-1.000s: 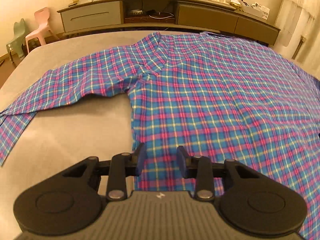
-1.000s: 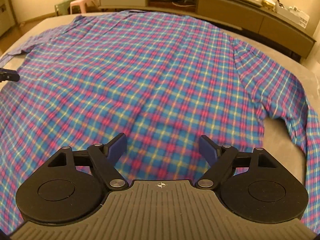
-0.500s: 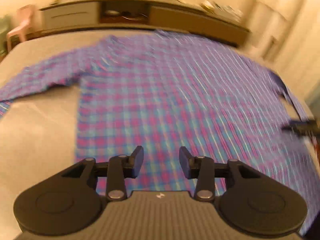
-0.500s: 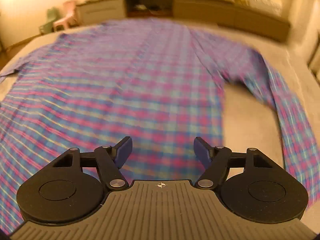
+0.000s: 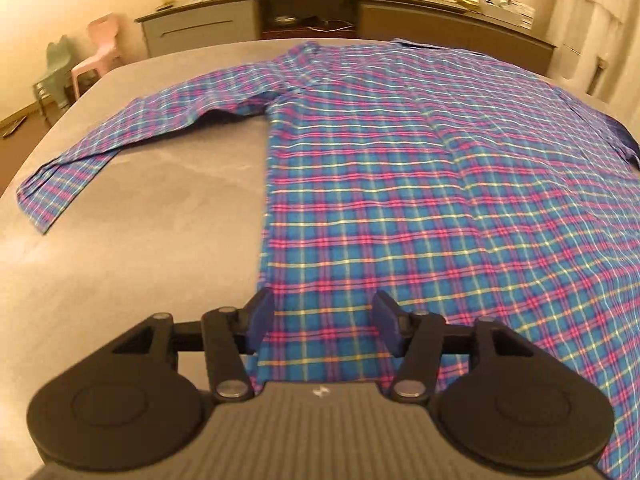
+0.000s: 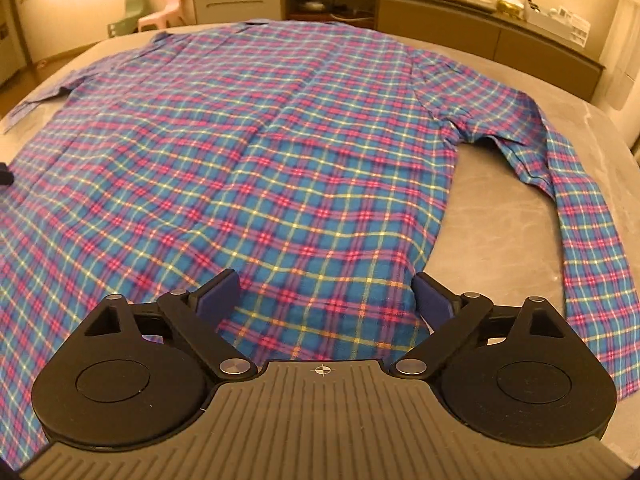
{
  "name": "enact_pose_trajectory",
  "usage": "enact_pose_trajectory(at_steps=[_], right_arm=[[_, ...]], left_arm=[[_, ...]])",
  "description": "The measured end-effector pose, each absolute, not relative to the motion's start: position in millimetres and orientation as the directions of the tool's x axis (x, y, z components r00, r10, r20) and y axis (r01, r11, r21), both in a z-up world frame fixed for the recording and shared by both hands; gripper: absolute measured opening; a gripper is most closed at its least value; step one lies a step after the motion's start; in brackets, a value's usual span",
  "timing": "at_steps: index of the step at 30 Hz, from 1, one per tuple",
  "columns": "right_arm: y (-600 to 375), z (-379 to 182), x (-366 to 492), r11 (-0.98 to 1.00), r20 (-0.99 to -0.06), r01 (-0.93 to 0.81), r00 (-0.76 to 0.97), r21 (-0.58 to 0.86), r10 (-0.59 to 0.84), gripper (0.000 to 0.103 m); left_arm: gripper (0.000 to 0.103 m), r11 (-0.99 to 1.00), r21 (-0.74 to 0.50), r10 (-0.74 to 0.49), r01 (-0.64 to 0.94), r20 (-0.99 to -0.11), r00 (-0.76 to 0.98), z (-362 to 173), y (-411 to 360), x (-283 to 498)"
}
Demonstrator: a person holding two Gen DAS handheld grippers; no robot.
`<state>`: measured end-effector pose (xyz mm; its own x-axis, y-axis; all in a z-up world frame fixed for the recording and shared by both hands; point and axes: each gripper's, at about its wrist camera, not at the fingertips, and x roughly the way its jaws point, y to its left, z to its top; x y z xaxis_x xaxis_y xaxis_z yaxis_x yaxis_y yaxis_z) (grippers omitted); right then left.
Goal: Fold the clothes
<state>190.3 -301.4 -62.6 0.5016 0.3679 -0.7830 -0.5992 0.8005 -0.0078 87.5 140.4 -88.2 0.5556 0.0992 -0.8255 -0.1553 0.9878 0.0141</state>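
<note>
The plaid shirt (image 5: 420,184) lies flat on the grey surface (image 5: 140,240), filling the middle of both views. The left hand-held gripper (image 5: 323,326) and right hand-held gripper (image 6: 326,296) are opening over the bottom hem, pinching nothing. Folding has not started; each likely needs a hem corner next.

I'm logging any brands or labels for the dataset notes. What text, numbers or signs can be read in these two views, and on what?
No readable words or numbers.
Left gripper: small pale mark on its housing, no letters legible.
Right gripper: small crosshair sign on its housing, no text.
Boxes on the sideboard: print too small to read.
Plaid shirt: no label showing.
</note>
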Motion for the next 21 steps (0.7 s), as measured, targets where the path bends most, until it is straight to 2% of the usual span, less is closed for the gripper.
enact_pose_trajectory(at_steps=[1, 2, 3, 4, 5, 6, 9, 14, 16, 20, 21], right_arm=[[-305.9, -60.1, 189.9, 0.799, -0.785, -0.601, 0.499, -0.009, 0.366, 0.089], [-314.2, -57.1, 193.3, 0.811, -0.786, -0.585, 0.502, -0.002, 0.361, 0.084], [-328.0, -53.2, 200.1, 0.839, -0.779, -0.545, 0.519, 0.015, 0.351, 0.073], [-343.4, -48.5, 206.7, 0.866, -0.768, -0.499, 0.542, 0.033, 0.341, 0.067], [-363.2, -41.7, 212.7, 0.896, -0.744, -0.441, 0.581, 0.052, 0.33, 0.067], [-382.6, -35.6, 218.2, 0.922, -0.721, -0.381, 0.622, 0.063, 0.306, 0.072], [-428.0, -31.3, 231.3, 0.974, -0.683, -0.225, 0.71, 0.013, 0.173, 0.08], [-451.7, -54.9, 244.1, 0.968, -0.735, -0.249, 0.658, -0.006, 0.165, 0.076], [-455.1, -52.6, 246.3, 0.969, -0.738, -0.249, 0.654, -0.004, 0.165, 0.065], [-461.6, -46.0, 253.1, 0.976, -0.747, -0.216, 0.645, 0.022, 0.16, 0.0], [-464.7, -45.7, 253.2, 0.977, -0.746, -0.209, 0.645, 0.041, 0.169, 0.0]], left_arm=[[0.056, 0.987, 0.017, 0.102, -0.159, -0.834, 0.542, -87.7, 140.1, 91.2], [0.049, 0.986, 0.012, 0.098, -0.166, -0.848, 0.521, -86.5, 139.6, 95.9], [0.045, 0.985, -0.01, 0.082, -0.174, -0.857, 0.508, -82.2, 138.9, 98.3], [0.041, 0.982, -0.038, 0.061, -0.183, -0.861, 0.505, -76.0, 138.1, 98.5], [0.041, 0.979, -0.07, 0.039, -0.191, -0.856, 0.515, -67.8, 135.8, 97.6], [0.042, 0.976, -0.099, 0.019, -0.193, -0.846, 0.534, -57.8, 131.6, 96.6], [0.046, 0.97, -0.18, -0.053, -0.163, -0.811, 0.582, -29.6, 110.9, 101.4], [0.053, 0.941, -0.339, -0.28, 0.013, -0.753, 0.595, 2.8, 42.8, 136.1], [0.054, 0.908, -0.405, -0.391, 0.106, -0.728, 0.564, 11.0, 2.0, 152.3], [0.056, 0.847, -0.464, -0.528, 0.26, -0.676, 0.514, 16.0, -80.9, 185.0], [0.057, 0.837, -0.451, -0.546, 0.308, -0.664, 0.511, 13.8, -102.3, 191.6]])
